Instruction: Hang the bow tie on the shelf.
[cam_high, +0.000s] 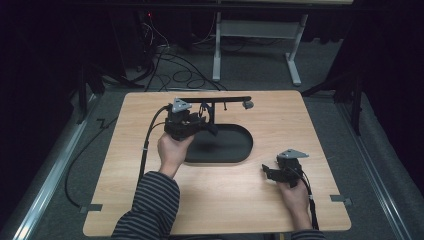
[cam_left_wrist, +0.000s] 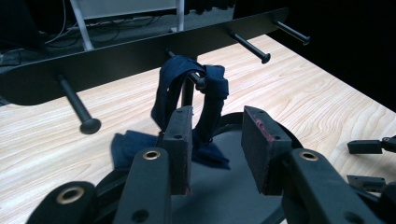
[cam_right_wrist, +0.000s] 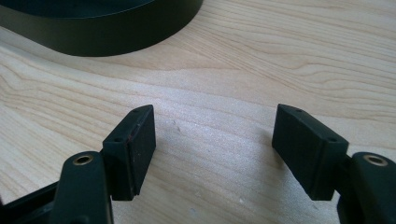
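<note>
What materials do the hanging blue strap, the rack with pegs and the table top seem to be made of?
Blue strap: apparently soft woven cloth, matte; it folds and droops over a peg.
Rack: probably metal, painted matte black; thin, rigid bar with straight pegs.
Table top: pale wood or wood-look laminate; grain lines show.

The left gripper (cam_high: 192, 124) hovers at the peg rack (cam_high: 215, 100) above the dark tray (cam_high: 235, 145) — the right gripper (cam_high: 280, 172) (held low) sits apart on the worktop (cam_high: 125, 165).

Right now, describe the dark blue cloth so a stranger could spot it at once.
Start at the black rack standing on the wooden table, with its row of pegs. The dark blue cloth is looped over the middle peg and trails down onto the black base; every other peg is bare.
</note>
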